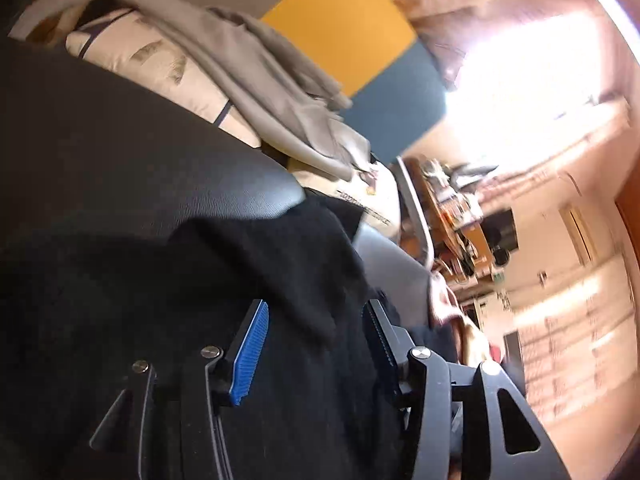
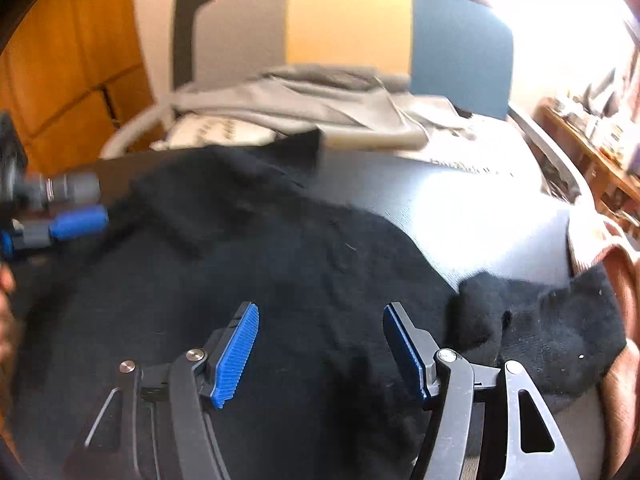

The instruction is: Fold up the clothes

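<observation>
A black knitted garment (image 2: 280, 280) lies spread over a dark tabletop (image 2: 460, 216), covering most of its near part, with a corner folded back toward the far left and a rumpled end trailing off to the right. In the right wrist view, the right claw (image 2: 320, 352) hangs just above the garment's near middle, its blue-padded fingers (image 2: 236, 356) standing well apart with nothing pinched between them; only the black knit shows in the gap below. At the left edge of that view the tip of the left claw (image 2: 78, 220) reaches in near the garment's folded corner.

The left wrist view is rolled strongly to one side and blurred. There the left claw (image 1: 316, 348) also stands open over the same black garment (image 1: 280, 280), a fold of the fabric lying between the fingers (image 1: 250, 356), though the pads do not press on it.

On the far side of the tabletop, a grey garment (image 2: 304, 100) lies heaped over a pale patterned cushion (image 2: 216, 130). Behind these stands a panel (image 2: 348, 24) in grey, yellow and blue sections. A pinkish-brown cloth (image 2: 612, 264) sits at the right edge, touching the black garment's trailing end.
</observation>
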### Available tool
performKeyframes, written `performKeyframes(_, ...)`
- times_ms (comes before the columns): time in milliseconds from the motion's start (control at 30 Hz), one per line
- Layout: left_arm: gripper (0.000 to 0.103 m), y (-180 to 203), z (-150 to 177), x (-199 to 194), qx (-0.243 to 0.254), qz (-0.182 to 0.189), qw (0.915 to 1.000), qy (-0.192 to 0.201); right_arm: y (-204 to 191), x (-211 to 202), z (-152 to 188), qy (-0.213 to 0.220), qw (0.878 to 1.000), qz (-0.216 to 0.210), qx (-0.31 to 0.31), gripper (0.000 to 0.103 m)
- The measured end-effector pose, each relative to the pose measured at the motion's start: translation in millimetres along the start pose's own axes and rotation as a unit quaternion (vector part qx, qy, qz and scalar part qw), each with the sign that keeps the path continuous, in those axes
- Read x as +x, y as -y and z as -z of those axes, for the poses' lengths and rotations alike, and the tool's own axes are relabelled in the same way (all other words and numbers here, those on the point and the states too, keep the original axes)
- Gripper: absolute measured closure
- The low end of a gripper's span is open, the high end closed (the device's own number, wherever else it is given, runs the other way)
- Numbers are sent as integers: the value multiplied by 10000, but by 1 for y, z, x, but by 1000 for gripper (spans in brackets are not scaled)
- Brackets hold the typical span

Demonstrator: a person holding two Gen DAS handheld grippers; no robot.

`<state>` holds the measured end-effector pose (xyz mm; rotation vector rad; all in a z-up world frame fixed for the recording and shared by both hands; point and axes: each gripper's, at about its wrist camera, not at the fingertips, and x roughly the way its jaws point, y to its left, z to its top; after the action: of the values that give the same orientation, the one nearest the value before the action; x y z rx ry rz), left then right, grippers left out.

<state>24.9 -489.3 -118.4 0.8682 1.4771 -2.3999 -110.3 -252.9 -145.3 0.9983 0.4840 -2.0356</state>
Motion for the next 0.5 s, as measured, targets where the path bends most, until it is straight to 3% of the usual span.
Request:
performKeyframes(100,52,-11,-8,20,-250,22,9997,-35,24,2,19,60,9989,-254,389,33)
performKeyframes(200,55,-11,-8,27,-359,239,9991,40,30,2,22,81,9988,-221,433,32)
performKeyframes(233,59,-10,-8,29,-381,332,9987,70,30,1,22,65,9990,-206,390,29)
performKeyframes(300,82,-7,-12,30,-416,557,9976,33,23,3,22,38,9996,-146,219,23)
performKeyframes(367,96,-8,-19,29,-610,837,9946,88,17,9,20,16,9998,-134,115,18)
performKeyframes(433,96,-14,-30,23,-955,1134,9885,301,16,11,18,9,9998,-171,110,16)
performKeyframes(500,96,-33,-41,19,-1476,1203,9792,700,15,14,19,-2,9998,-186,98,15)
